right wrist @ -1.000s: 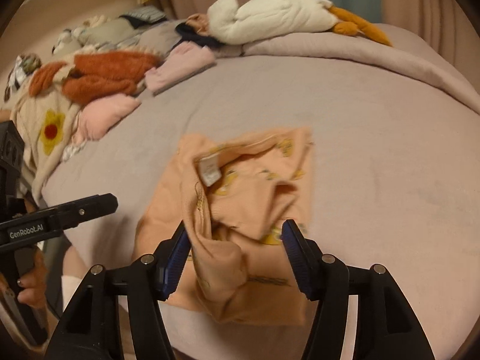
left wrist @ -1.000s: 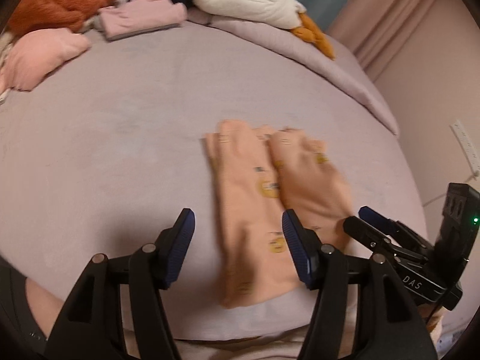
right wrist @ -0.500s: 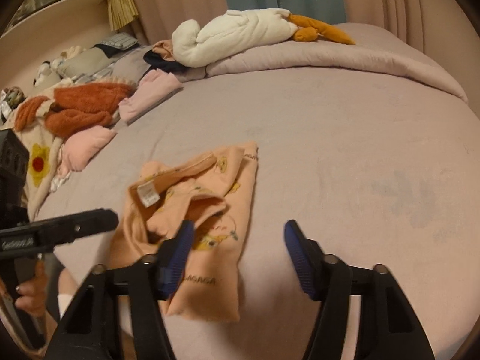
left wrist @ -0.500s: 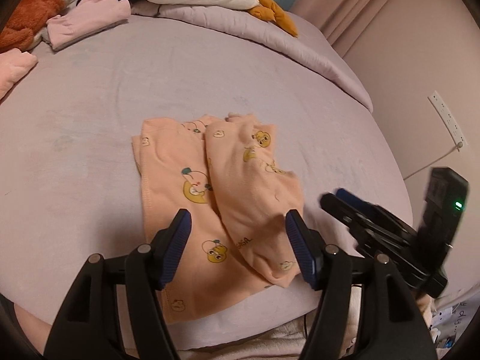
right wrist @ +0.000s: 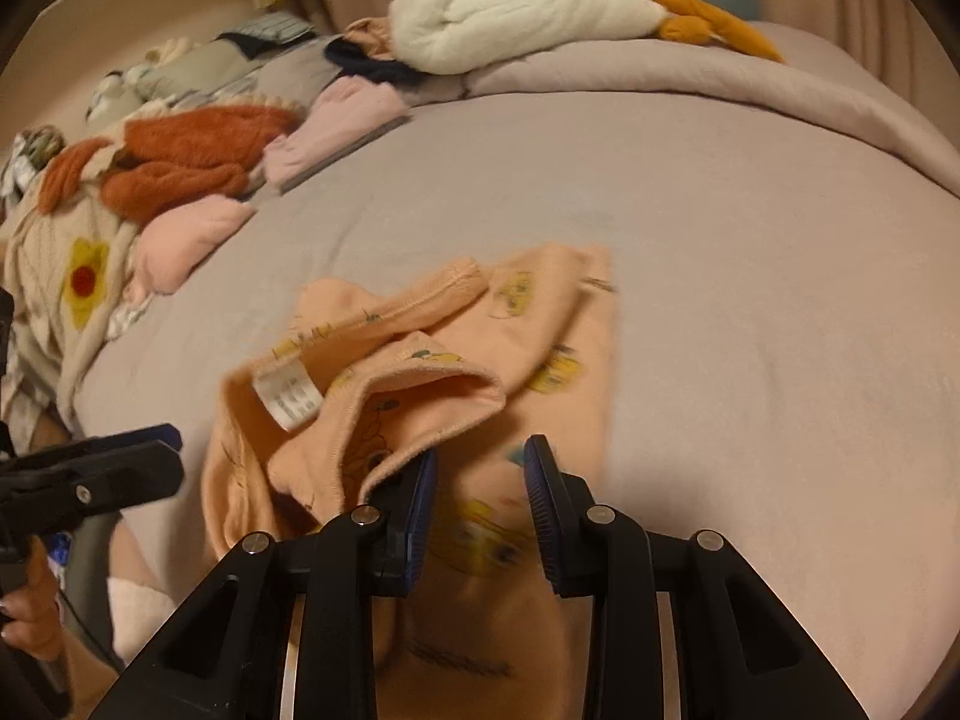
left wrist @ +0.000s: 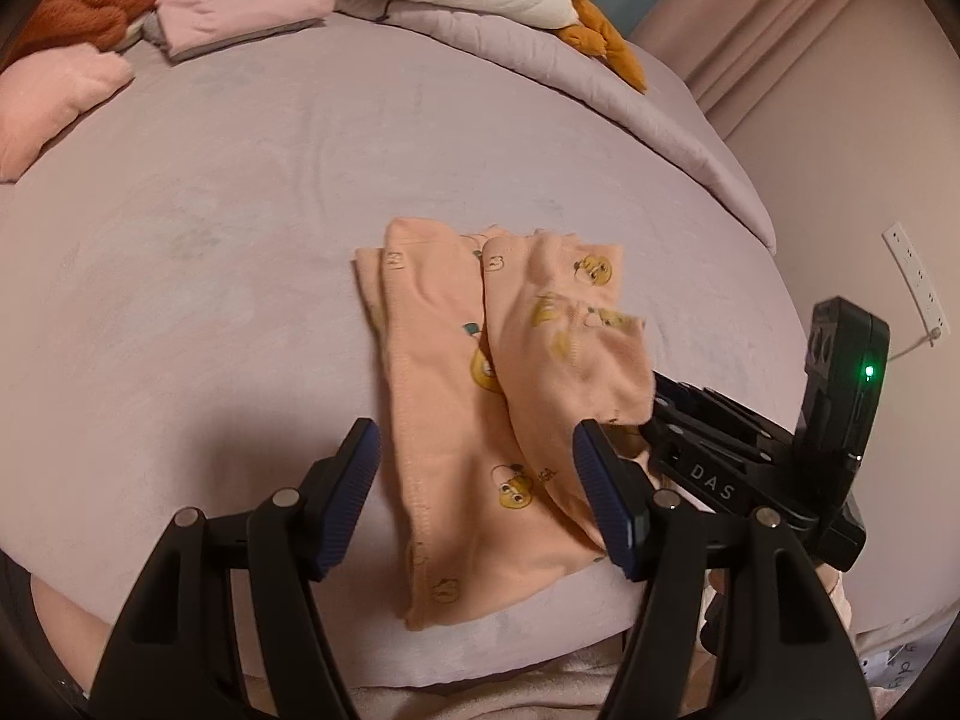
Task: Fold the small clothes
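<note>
Small peach trousers (left wrist: 456, 372) with yellow cartoon prints lie on the mauve bed (left wrist: 228, 252), the legs side by side. My left gripper (left wrist: 477, 480) hovers open over their near end and touches nothing. My right gripper (right wrist: 480, 498) sits low over the garment (right wrist: 540, 324), its jaws closing. Peach cloth shows in the gap between them, and a folded hem rests against the left pad. In the left wrist view the right gripper (left wrist: 666, 396) meets the raised right edge of the trousers. A white care label (right wrist: 288, 396) faces up.
A white plush goose (right wrist: 528, 12) lies on the rolled duvet at the back. Folded pink clothes (left wrist: 240, 12), a rust fuzzy garment (right wrist: 192, 156) and a cream flowered piece (right wrist: 84, 282) sit at the left. The bed's front edge is close below. A wall socket strip (left wrist: 918, 282) is on the right.
My right gripper moved from beside the trousers to over them and its jaws narrowed a lot. The garment's right edge now lifts. The left gripper stays open above the near end.
</note>
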`<action>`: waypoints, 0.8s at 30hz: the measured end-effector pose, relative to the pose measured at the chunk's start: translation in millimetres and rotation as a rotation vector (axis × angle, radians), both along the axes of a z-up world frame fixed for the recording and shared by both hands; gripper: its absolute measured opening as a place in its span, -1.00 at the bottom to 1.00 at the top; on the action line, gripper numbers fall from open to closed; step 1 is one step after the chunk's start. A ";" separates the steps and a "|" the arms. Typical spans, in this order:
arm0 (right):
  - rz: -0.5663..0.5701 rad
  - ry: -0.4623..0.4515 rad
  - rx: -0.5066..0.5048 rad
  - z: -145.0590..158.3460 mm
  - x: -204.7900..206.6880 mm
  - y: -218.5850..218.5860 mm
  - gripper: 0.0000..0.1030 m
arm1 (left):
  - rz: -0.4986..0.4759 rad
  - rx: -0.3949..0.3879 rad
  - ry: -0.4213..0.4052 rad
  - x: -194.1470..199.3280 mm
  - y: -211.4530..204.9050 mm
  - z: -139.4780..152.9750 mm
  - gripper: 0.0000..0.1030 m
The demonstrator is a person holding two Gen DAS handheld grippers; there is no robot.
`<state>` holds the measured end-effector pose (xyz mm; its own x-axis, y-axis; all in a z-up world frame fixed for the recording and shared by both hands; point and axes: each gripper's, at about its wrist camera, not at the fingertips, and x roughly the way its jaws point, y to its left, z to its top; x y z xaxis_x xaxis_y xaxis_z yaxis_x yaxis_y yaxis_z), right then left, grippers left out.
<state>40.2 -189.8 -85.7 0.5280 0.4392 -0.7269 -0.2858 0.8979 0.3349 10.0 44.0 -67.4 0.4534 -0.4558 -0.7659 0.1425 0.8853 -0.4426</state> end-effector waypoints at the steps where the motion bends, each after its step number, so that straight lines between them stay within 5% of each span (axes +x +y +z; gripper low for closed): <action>1: 0.015 0.000 0.007 -0.3 2.1 3.3 -0.35 | 0.005 -0.012 0.001 -0.4 3.0 -0.3 0.29; 12: 0.162 0.007 0.082 3.3 7.8 38.6 -0.35 | -0.005 -0.025 0.014 -5.9 10.2 -4.3 0.41; 18: 0.121 0.011 0.055 5.3 4.4 28.0 -0.35 | -0.028 -0.018 0.047 -2.9 3.5 -13.6 0.41; 24: 0.093 0.006 0.010 5.5 -13.6 7.2 -0.31 | -0.028 0.072 0.075 4.5 -7.6 -28.7 0.41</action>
<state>26.6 -182.6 -80.2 0.4800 0.4934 -0.7254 -0.3656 0.8641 0.3458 14.5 36.4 -96.1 0.3813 -0.4103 -0.8284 0.1368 0.9113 -0.3884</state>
